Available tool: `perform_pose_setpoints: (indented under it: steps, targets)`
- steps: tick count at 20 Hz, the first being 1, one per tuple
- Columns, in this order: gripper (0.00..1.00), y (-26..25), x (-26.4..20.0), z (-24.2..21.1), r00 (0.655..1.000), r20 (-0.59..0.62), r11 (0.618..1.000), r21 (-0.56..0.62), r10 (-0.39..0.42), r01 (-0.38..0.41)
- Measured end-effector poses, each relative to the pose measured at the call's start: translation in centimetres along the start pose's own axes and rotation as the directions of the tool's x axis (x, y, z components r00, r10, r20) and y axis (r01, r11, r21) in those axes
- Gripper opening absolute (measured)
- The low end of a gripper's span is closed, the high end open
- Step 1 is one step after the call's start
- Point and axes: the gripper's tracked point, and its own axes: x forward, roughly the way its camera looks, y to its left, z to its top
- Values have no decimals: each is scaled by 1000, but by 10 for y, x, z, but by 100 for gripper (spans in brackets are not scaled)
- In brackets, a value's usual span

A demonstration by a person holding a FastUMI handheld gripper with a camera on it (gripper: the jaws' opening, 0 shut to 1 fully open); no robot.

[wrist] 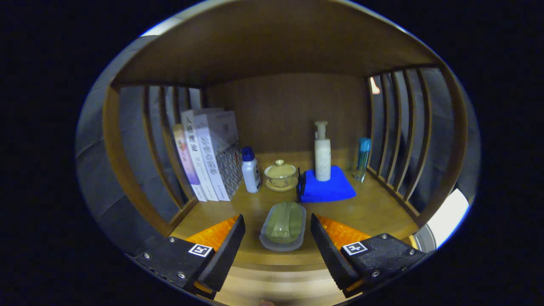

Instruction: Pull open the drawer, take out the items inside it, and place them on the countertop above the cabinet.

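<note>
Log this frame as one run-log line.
tongs: open, astride soap dish | soap dish: green soap, on countertop, untouched | beyond: lidded teacup, pump bottle on blue cloth

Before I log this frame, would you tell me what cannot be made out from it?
Gripper view, gripper open around the green item on its tray:
- Drawer: below the fingers, out of view.
- Rear books: hidden behind the front one.
- Item's lower side: resting on the tray.
- Blue bottle: contents too small to tell.
</note>
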Motion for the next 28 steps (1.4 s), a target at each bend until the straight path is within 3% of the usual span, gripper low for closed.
perform_pose_setpoints:
  steps: [4, 13, 23, 28]
  targets:
    - [95, -6, -78, 23, 987, 146, 995, -59, -69, 78]
    - [95, 32, -211, -21, 957, 290, 999, 20, 32, -39]
    - [95, 34, -266, -140, 976, 206, 996, 43, 74, -84]
    - [95, 27, -248, -190, 990, 137, 999, -28, 46, -43]
